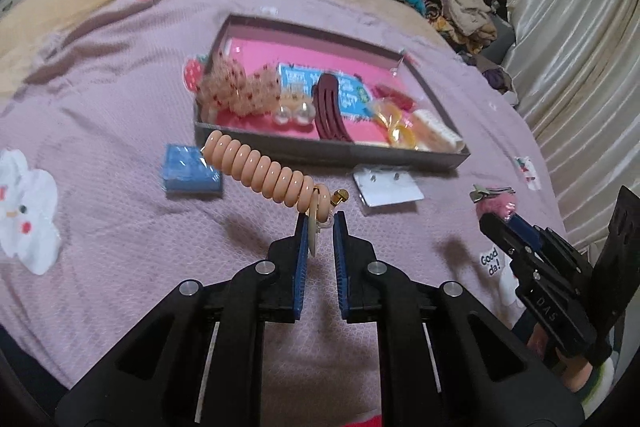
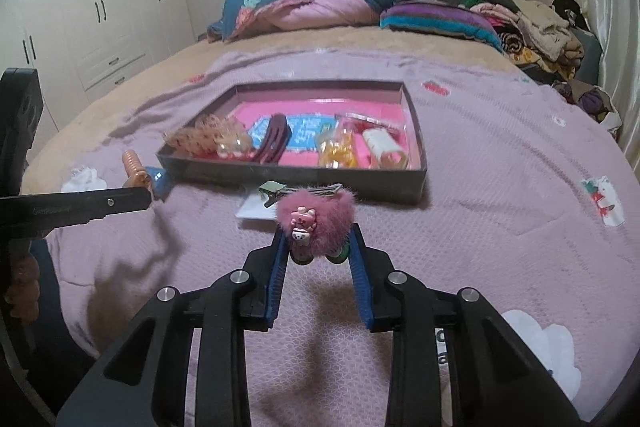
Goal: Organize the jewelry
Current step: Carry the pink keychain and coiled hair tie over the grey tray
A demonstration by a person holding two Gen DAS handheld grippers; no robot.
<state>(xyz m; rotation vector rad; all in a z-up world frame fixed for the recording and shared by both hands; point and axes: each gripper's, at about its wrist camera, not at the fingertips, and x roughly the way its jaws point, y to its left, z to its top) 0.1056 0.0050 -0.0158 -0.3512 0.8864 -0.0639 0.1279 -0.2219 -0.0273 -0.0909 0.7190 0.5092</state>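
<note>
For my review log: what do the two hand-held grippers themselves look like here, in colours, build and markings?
Both match. The left hand-held gripper and right hand-held gripper are matte black plastic with angular linkage arms, round silver pivot pins and ridged blue finger pads. Seen from the left wrist camera, the right unit's side carries small embossed lettering, roughly "DAS", and a flat black plate. No cables are visible, and no sleeve can be made out.

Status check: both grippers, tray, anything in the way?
Left gripper shut on coil tie. Right gripper shut on fuzzy clip. Tray ahead, partly filled. Card lies before it.
</note>
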